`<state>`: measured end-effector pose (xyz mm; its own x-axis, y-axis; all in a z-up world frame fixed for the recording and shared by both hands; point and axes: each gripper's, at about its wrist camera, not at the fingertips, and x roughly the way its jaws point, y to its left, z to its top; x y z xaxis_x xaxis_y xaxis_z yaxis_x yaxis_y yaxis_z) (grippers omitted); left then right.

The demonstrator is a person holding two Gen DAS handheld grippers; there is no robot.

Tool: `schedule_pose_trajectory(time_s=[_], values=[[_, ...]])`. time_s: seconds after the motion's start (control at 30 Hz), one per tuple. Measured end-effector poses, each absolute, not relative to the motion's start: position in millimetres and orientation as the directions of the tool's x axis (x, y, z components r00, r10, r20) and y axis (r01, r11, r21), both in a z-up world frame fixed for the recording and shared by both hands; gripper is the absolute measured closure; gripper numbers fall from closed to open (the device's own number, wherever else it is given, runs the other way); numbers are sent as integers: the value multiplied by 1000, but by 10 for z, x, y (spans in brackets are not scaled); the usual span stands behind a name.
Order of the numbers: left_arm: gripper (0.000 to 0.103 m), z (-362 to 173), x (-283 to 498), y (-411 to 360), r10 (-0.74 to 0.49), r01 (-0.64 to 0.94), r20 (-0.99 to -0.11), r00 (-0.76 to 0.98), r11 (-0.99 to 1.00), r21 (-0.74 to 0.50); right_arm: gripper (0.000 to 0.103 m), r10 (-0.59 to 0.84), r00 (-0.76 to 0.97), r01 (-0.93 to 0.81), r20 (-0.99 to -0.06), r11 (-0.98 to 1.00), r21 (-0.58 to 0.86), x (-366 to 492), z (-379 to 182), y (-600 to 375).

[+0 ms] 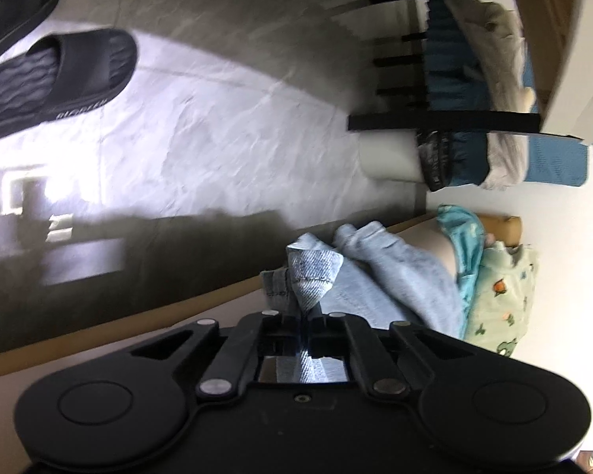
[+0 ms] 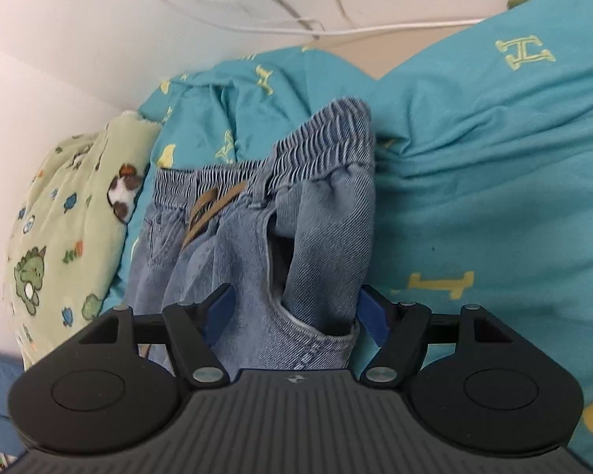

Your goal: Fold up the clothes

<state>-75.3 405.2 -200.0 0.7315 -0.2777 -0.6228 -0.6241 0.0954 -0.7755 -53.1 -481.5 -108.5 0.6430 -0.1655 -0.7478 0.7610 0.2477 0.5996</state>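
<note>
The left gripper (image 1: 310, 308) is closed tight on a corner of the jeans (image 1: 314, 272), and a pinched fold of pale denim stands up out of its black fingers. Behind that fold, the rest of the light blue fabric lies bunched on a pale surface with a tan edge, which may be a bed or a tabletop; I cannot tell which. Just past the jeans in the left wrist view lie a turquoise cloth (image 1: 464, 237) and a green blanket (image 1: 502, 308) printed with little dinosaurs. The grey floor (image 1: 217, 118) fills the left part of this view, with a pair of black slippers (image 1: 59, 75) on it, and a rack (image 1: 474, 91) farther back holds stacked folded clothes. In the right wrist view, the right gripper (image 2: 294, 316) has its blue pads (image 2: 219, 312) spread wide, one on each side of a bunched part of the jeans (image 2: 265, 245) near the pocket; the right-hand pad sits against the denim, but I cannot tell whether the pads actually press it. The elastic waistband (image 2: 296, 146) with a brown label lies farther from the camera. The jeans rest on the turquoise cloth (image 2: 474, 177) with yellow letter marks, and the green dinosaur blanket (image 2: 67, 213) lies beside them on the left. A white cable (image 2: 257, 23) runs along the pale surface behind.
</note>
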Motion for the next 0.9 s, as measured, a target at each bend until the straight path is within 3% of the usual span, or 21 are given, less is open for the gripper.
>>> schedule_pose_trajectory(time_s=[0.03, 0.07, 0.13, 0.17, 0.3, 0.57, 0.77, 0.9], values=[[102, -1959, -741, 4055, -272, -617, -617, 738, 98, -781, 50, -170, 638, 765, -751, 254, 593, -520, -1086, -4814], [102, -1919, -730, 4059, -266, -610, -612, 745, 100, -786, 73, -179, 633, 769, -753, 260, 584, -515, -1078, -4817], [102, -1840, -719, 4077, -251, -601, -604, 756, 97, -793, 93, -206, 654, 752, -728, 287, 594, -529, -1013, -4805], [102, -1801, -713, 4086, -243, -597, -600, 762, 95, -796, 96, -220, 665, 742, -713, 301, 599, -536, -979, -4798], [102, -1619, -690, 4155, -207, -562, -569, 795, 97, -821, 99, -316, 730, 683, -606, 372, 629, -609, -716, -4744], [102, -1263, -82, 4194, -213, -495, -518, 829, 153, -855, 99, -302, 752, 656, -586, 420, 627, -329, -475, -4736], [102, -885, 746, 4167, -211, -457, -497, 842, 211, -864, 99, -305, 776, 624, -552, 493, 606, 620, -161, -4711], [102, -817, 1315, 4125, -203, -476, -532, 822, 269, -837, 99, -316, 774, 622, -549, 542, 565, 1291, -100, -4727]])
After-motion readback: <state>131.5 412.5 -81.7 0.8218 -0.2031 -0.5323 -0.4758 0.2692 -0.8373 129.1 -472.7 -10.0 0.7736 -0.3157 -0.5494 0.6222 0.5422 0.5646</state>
